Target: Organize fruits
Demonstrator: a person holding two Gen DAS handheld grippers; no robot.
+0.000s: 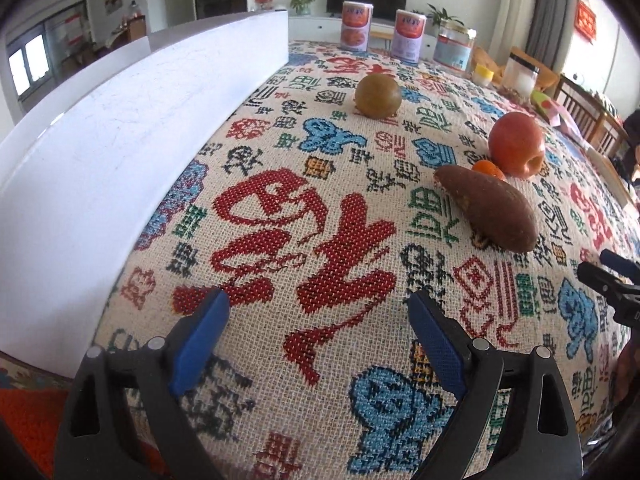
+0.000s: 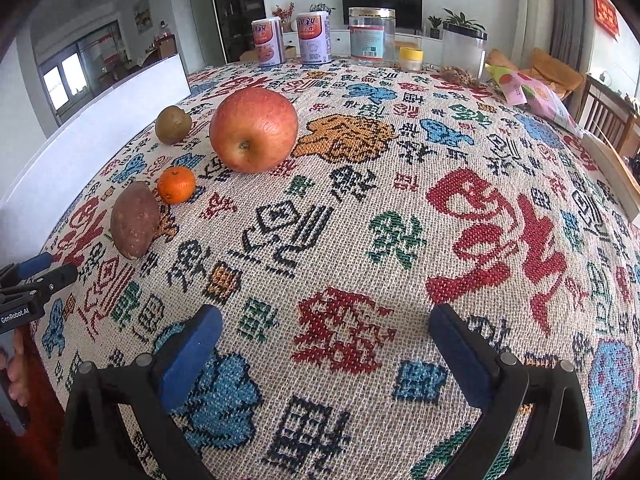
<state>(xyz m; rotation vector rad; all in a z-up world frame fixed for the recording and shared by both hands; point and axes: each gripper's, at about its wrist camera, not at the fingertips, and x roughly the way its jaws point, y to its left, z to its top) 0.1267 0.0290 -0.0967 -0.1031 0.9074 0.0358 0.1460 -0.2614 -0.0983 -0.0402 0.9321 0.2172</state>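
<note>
A tall white board point(image 1: 120, 152), smooth and faintly scuffed, stands along the left edge of the worktop point(image 2: 400, 208), which is covered by a coarse woven cloth patterned with red, blue, green and black characters. Just right of the board lies a round, dull olive-brown fruit point(image 2: 173, 124) with a matte skin, well apart from the others. Nearer the camera, an elongated, rough, reddish-brown sweet potato point(image 2: 134, 220) lies on its side; in the left wrist view a pale scar shows on its flank. Just beside its far end sits a small glossy mandarin point(image 2: 176, 185), mostly hidden behind the sweet potato in the left wrist view. Next comes a large red-orange apple point(image 2: 253, 129), speckled and tipped so its dimpled end faces the right wrist camera. At the far edge stand two printed cans point(image 2: 292, 40), a clear jar point(image 2: 371, 35), a small yellow-lidded pot point(image 2: 411, 58) and a black-lidded frosted container point(image 2: 464, 51); their labels are too small to read. A pink packet point(image 2: 532, 96) lies at the right. The left hand-held gripper point(image 1: 320, 316) hovers with its blue-padded jaws wide apart over bare cloth, nothing between them; the right hand-held gripper point(image 2: 326, 330) likewise stands apart and empty, its body cut off by the frame.
</note>
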